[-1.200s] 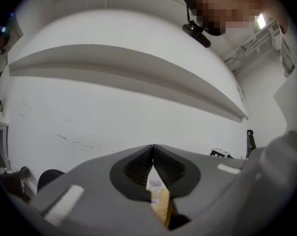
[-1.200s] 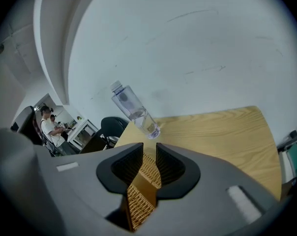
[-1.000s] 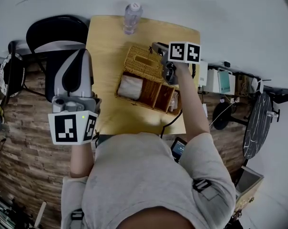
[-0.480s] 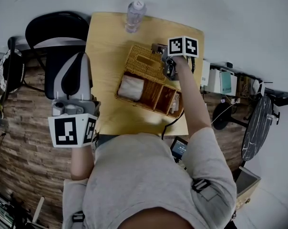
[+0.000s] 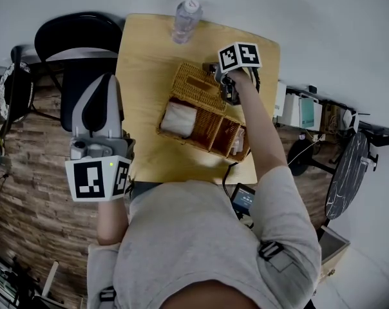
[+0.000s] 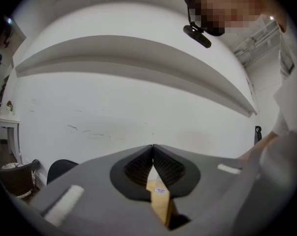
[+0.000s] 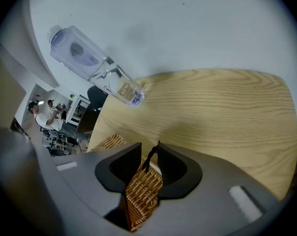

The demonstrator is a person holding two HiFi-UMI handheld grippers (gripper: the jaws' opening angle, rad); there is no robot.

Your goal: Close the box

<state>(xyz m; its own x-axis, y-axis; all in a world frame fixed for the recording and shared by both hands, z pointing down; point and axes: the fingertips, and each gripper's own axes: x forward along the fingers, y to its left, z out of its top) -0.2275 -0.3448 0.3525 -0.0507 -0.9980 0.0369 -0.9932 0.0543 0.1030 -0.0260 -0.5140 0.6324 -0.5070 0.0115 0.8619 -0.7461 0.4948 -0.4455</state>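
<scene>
- Box [image 5: 204, 124] of woven straw sits on the right half of the wooden counter [image 5: 146, 50]. It is open.
- Inside the box are walls that split it into parts. Something white [image 5: 178, 118] lies in the left part.
- Lid [image 5: 194, 85] of the box stands tilted up along the far side of the box.
- Right hand-held gripper [image 5: 228, 90] is at the right end of the lid. Its jaws are clamped on the lid's woven edge, and a small dark loop [image 7: 149, 156] sticks up between them.
- Left hand-held gripper [image 5: 103, 82] is out past the left edge of the counter, well apart from the box. Its jaws are pressed together at the tips, with nothing held between them.
- Clear water bottle [image 5: 185, 21] stands at the far edge of the counter, apart from the box.
- Black chair [image 5: 72, 37] is at the far left, beside the counter.
</scene>
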